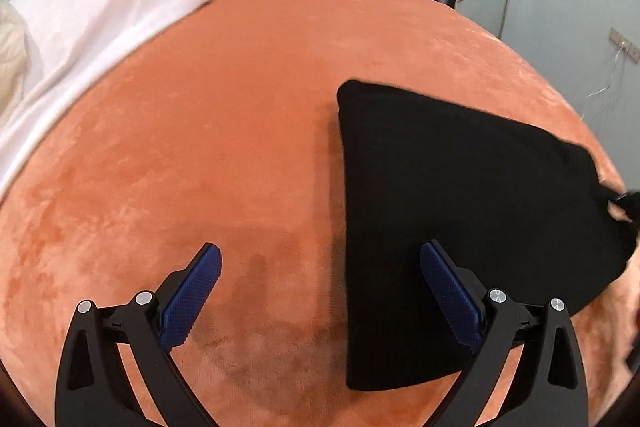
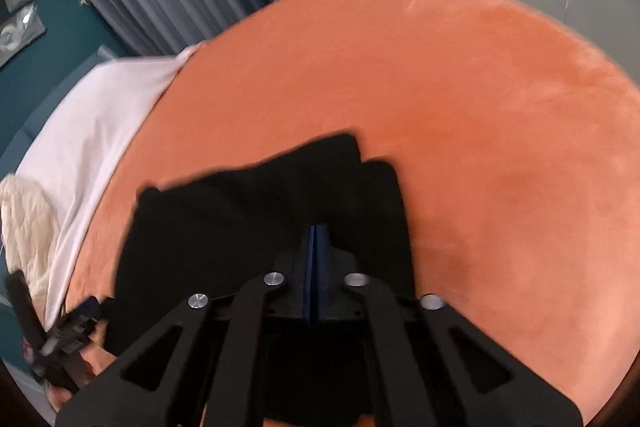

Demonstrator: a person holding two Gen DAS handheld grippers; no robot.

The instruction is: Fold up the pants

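Black pants lie folded at right of the left view on the orange blanket, left gripper hangs wide open, right gripper looks pinched on cloth: carry that edge over evenly, keep corners aligned

Folded black pants beside wide-open left tool

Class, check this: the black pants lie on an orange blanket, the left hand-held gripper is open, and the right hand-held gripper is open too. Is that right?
One error: the right hand-held gripper is shut, its blue pads together over the pants, as the right wrist view shows. The orange blanket and the open left hand-held gripper are correct.
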